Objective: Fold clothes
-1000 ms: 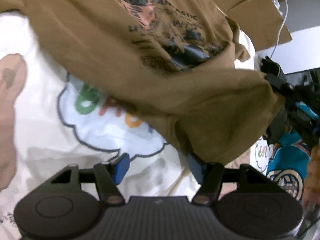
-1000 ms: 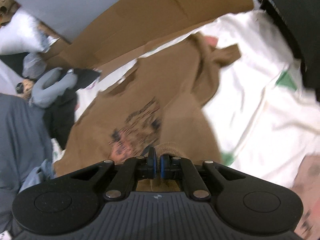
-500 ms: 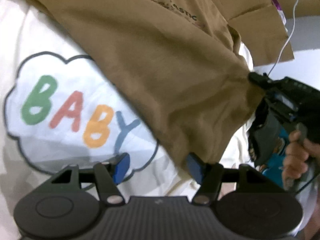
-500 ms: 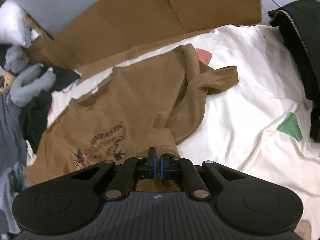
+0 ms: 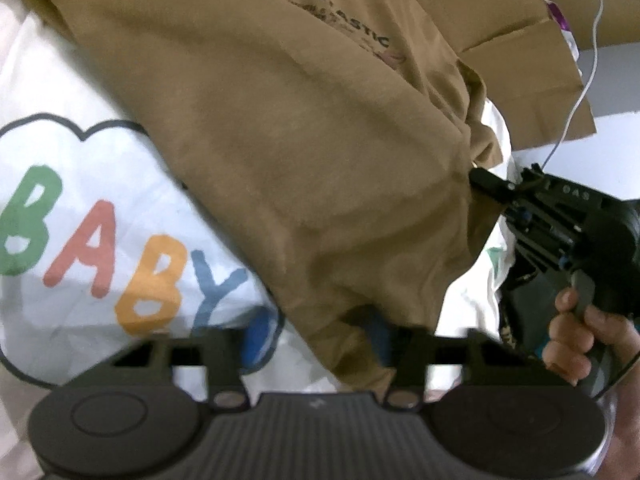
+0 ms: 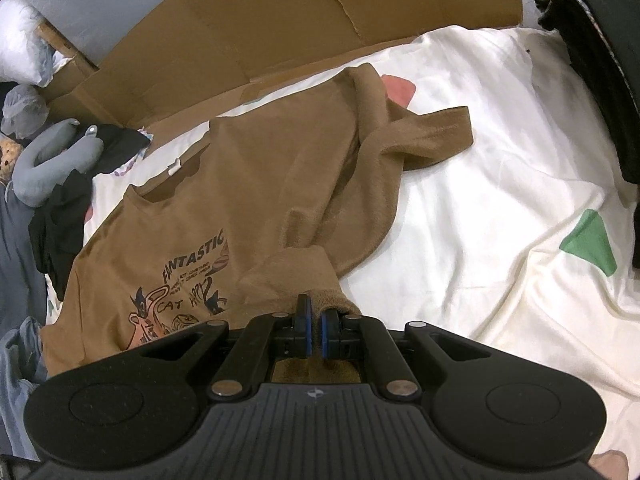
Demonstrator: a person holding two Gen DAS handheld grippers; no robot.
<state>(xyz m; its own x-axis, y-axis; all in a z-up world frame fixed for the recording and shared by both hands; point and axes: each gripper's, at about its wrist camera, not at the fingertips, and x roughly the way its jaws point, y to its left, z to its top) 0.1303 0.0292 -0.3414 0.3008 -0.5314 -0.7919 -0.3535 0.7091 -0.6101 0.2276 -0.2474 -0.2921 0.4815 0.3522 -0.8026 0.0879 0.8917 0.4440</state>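
Observation:
A brown T-shirt [image 6: 280, 168] with a "FANTASTIC" cat print lies face up on the white sheet [image 6: 480, 208], one sleeve crumpled at the far right. My right gripper [image 6: 316, 320] is shut on a bunched fold of its near edge. In the left wrist view that same gripper [image 5: 478, 178] pinches the brown T-shirt [image 5: 320, 140] at its right corner, with a hand [image 5: 580, 332] on the grip. My left gripper [image 5: 320, 334] is blurred, its jaws closing. The shirt's lower hem hangs between the blue pads, which still stand apart.
The sheet carries a cloud print [image 5: 100, 240] reading "BABY". Flattened cardboard [image 6: 320, 12] lies behind the shirt. A dark clothes pile [image 6: 600, 60] sits at the far right, and a grey plush toy [image 6: 52, 160] and more dark clothes lie at the left. A white cable [image 5: 580, 80] hangs nearby.
Both grippers came down with the shirt, which now lies flatter on the sheet. The left jaws have narrowed a little around the hem. The right grip is unchanged.

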